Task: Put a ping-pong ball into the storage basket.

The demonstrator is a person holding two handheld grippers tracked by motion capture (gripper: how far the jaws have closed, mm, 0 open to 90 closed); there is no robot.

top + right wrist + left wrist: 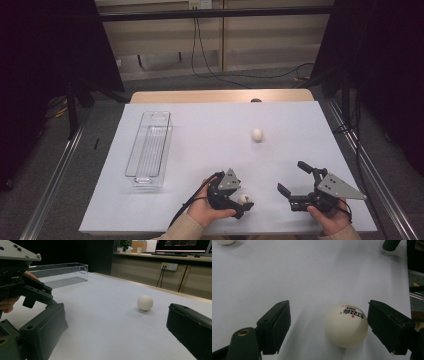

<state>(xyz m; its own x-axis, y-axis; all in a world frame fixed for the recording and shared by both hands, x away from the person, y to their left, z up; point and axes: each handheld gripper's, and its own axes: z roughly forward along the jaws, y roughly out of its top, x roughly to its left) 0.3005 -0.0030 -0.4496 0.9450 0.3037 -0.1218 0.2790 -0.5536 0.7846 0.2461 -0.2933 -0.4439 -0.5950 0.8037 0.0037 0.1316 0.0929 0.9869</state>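
A white ping-pong ball (245, 198) with printed lettering (345, 325) lies on the white tabletop between the jaws of my left gripper (242, 201) (328, 327). One jaw stands right beside the ball and the other is well away from it, so nothing presses on the ball. A second plain white ball (257, 134) (145, 302) rests farther out near the middle of the table (223, 242). My right gripper (291, 176) (117, 327) is wide open and empty at the near right, and it points toward that second ball.
A clear, long plastic bin (134, 145) (60, 271) stands empty on the left side of the table. The white sheet (210, 125) covers the table, with a wooden edge (220, 96) at the far side. Black frames and cables flank the table.
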